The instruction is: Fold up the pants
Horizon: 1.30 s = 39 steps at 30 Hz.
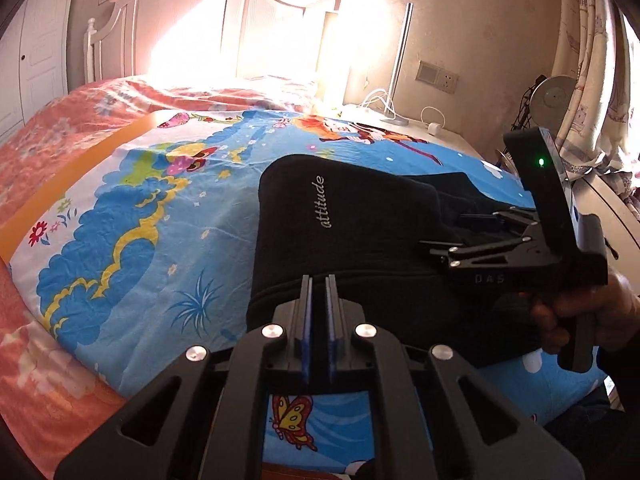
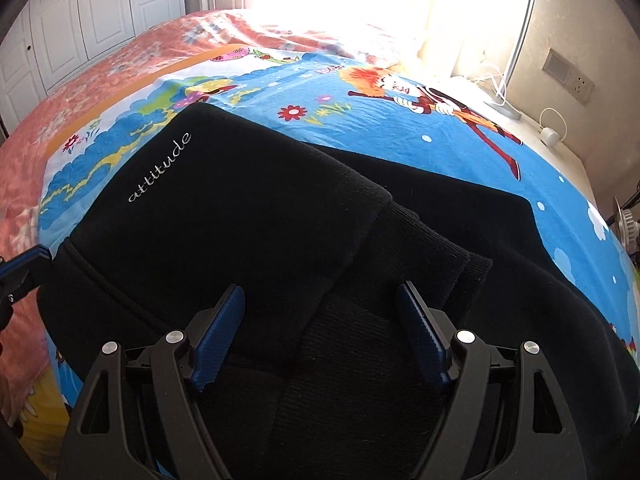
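Note:
Black pants [image 1: 360, 236] with the white word "attitude" lie folded in a thick stack on a blue cartoon sheet [image 1: 152, 216]. My left gripper [image 1: 319, 280] is shut at the stack's near left edge, with nothing visibly held between its blue pads. My right gripper [image 2: 320, 296] is open, its blue pads spread just above the ribbed cuffs of the pants [image 2: 248, 216]. The right gripper also shows in the left wrist view [image 1: 476, 236], held by a hand over the right side of the stack. The left gripper's tip shows at the left edge of the right wrist view [image 2: 28, 260].
The sheet lies on a bed with an orange floral blanket [image 1: 52, 128] and a white headboard [image 1: 180, 24]. A bedside table [image 1: 408, 124] with cables, a lamp post and a wall socket stands at the far right. White wardrobe doors [image 2: 80, 8] stand at the far left.

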Tool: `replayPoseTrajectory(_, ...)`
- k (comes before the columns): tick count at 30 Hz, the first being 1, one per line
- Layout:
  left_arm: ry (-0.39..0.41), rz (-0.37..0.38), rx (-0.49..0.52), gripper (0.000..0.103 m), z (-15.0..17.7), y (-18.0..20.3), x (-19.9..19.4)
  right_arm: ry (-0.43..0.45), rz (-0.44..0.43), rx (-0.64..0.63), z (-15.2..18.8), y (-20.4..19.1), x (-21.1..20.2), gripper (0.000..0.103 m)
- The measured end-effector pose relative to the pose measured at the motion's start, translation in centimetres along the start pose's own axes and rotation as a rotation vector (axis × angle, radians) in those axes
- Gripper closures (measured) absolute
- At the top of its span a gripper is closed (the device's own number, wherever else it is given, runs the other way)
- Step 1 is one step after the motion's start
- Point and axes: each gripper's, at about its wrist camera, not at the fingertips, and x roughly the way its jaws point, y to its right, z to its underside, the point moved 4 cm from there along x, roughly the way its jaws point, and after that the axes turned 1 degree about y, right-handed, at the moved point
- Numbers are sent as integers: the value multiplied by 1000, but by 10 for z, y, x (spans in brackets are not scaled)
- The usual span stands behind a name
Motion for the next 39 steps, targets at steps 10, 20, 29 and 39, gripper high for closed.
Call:
replayPoseTrajectory(10,-76,-13,74,96,-42,-10,32,9,-113,7,12,-25,-33,26)
replayPoseTrajectory(20,-204,18,18,101,-105,-40,149,31,-28,-84,22,-42,-28,23)
replayPoseTrajectory(29,-10,148,-366,53,-51,-79,39,97,-81,99,-39,18,-35,26)
replayPoseTrajectory(39,-73,353,-546,51,34,-71,36,-6,-7,154,-24,49,30,25)
